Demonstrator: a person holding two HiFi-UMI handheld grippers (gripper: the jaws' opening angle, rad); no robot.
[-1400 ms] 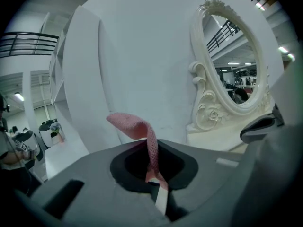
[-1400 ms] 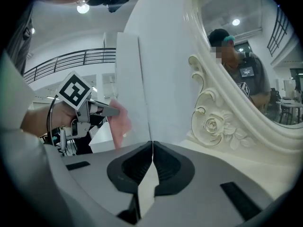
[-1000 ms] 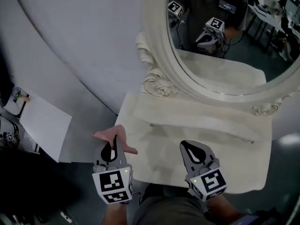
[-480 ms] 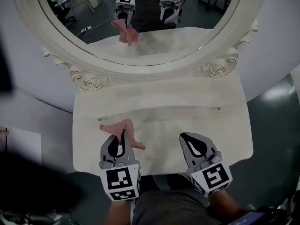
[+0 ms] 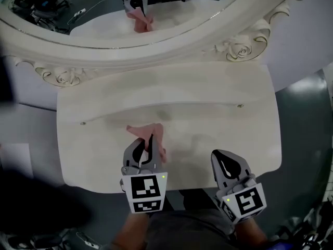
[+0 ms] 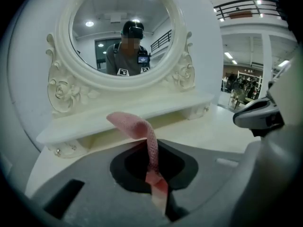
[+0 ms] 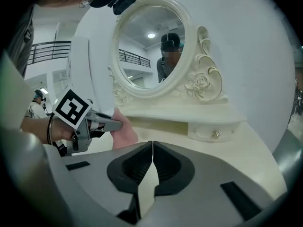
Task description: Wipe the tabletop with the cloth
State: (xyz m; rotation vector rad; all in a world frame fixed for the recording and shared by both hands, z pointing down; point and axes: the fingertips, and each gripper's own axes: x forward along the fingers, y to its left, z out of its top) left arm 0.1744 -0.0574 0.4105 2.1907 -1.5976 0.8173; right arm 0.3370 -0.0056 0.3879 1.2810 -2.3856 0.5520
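1. Fingers point(image 6: 94, 188) of the left gripper point(image 6: 149, 148) are pressed together on a pink cloth point(image 6: 137, 124), which rises out of the jaws and curls over to the left.
2. Seen from the head view, this gripper is over the front left part of the white tabletop point(image 5: 218, 124), with the cloth bunched just ahead of its tips. Whether the cloth touches the surface cannot be told.
3. On the right gripper point(image 7: 152, 143) the jaws are closed against each other with nothing between them. It sits at the tabletop's front edge, well apart from the left gripper.
4. At the back stands an oval mirror point(image 5: 171, 48) in an ornate white frame, and its glass reflects both grippers and the cloth.
5. Below the frame, a small drawer knob point(image 5: 240, 106) shows on the right.
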